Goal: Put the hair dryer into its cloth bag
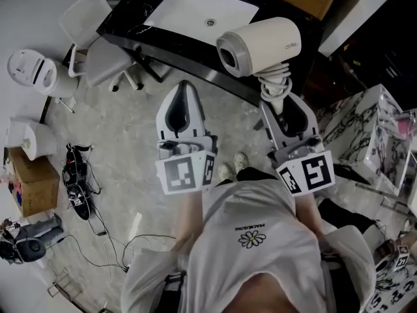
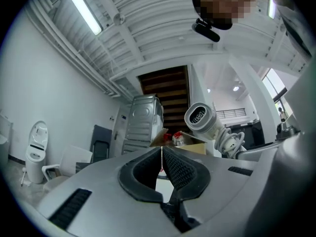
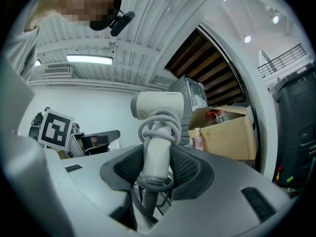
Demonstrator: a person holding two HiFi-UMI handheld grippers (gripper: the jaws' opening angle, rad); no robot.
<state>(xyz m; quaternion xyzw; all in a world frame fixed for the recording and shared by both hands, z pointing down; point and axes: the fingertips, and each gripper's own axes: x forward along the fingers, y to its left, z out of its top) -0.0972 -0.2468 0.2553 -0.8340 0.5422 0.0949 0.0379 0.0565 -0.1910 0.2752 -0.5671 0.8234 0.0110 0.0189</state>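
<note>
A cream hair dryer [image 1: 260, 44] is held in the air by its handle, its cord wound round the handle. My right gripper [image 1: 279, 104] is shut on that handle; in the right gripper view the handle [image 3: 159, 157] stands upright between the jaws with the dryer's barrel [image 3: 157, 105] above. My left gripper [image 1: 182, 100] is shut and empty, left of the dryer; in the left gripper view its jaws [image 2: 161, 158] meet, and the dryer [image 2: 201, 119] shows to the right. No cloth bag is in view.
A black counter with a white sink [image 1: 202, 15] lies ahead. A cardboard box [image 3: 227, 130] with bottles sits beyond the dryer. A white chair [image 1: 98, 44], a box [image 1: 32, 184] and cables [image 1: 81, 181] are on the floor at the left, a patterned table [image 1: 365, 132] at the right.
</note>
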